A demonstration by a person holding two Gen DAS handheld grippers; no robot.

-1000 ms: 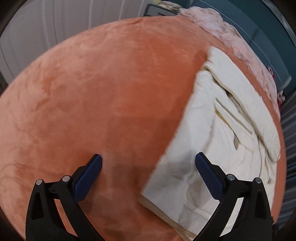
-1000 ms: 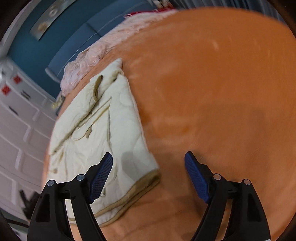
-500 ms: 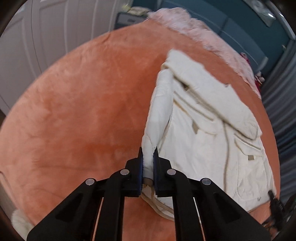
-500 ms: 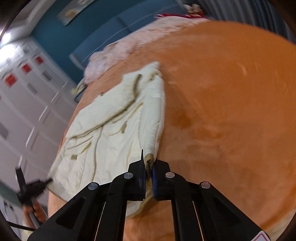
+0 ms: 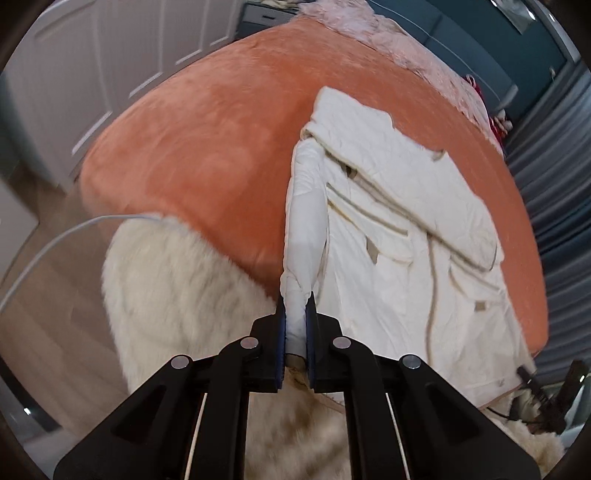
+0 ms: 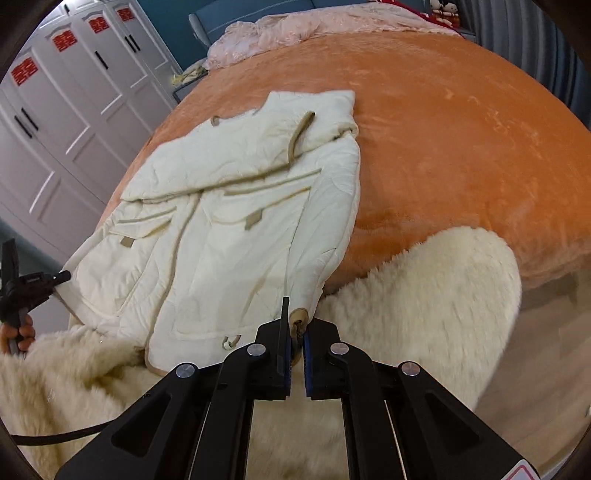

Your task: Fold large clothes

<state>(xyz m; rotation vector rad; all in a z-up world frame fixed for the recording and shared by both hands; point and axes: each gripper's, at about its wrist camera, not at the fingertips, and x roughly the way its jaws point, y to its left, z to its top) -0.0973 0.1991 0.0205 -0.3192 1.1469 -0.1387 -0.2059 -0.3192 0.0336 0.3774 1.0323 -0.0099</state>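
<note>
A cream quilted coat (image 5: pixel 399 236) with tan trim lies spread on an orange bed cover (image 5: pixel 207 147), its hem pulled toward the bed's near edge. My left gripper (image 5: pixel 295 325) is shut on the coat's lower left hem corner. My right gripper (image 6: pixel 295 332) is shut on the lower right hem corner of the coat (image 6: pixel 221 229), which lies on the same cover (image 6: pixel 443 147). The left gripper (image 6: pixel 26 288) also shows at the far left of the right wrist view, and the right gripper (image 5: pixel 546 398) at the lower right of the left wrist view.
A fluffy cream rug or throw (image 5: pixel 177 295) lies below the bed's near edge, also seen in the right wrist view (image 6: pixel 424 302). A pink blanket (image 6: pixel 295 29) is bunched at the headboard. White wardrobes (image 6: pixel 66 110) stand beside the bed. A white cable (image 5: pixel 55 243) crosses the wooden floor.
Both grippers went from open over the hem to shut on its corners, then drew back from the bed, dragging the coat toward the near edge.
</note>
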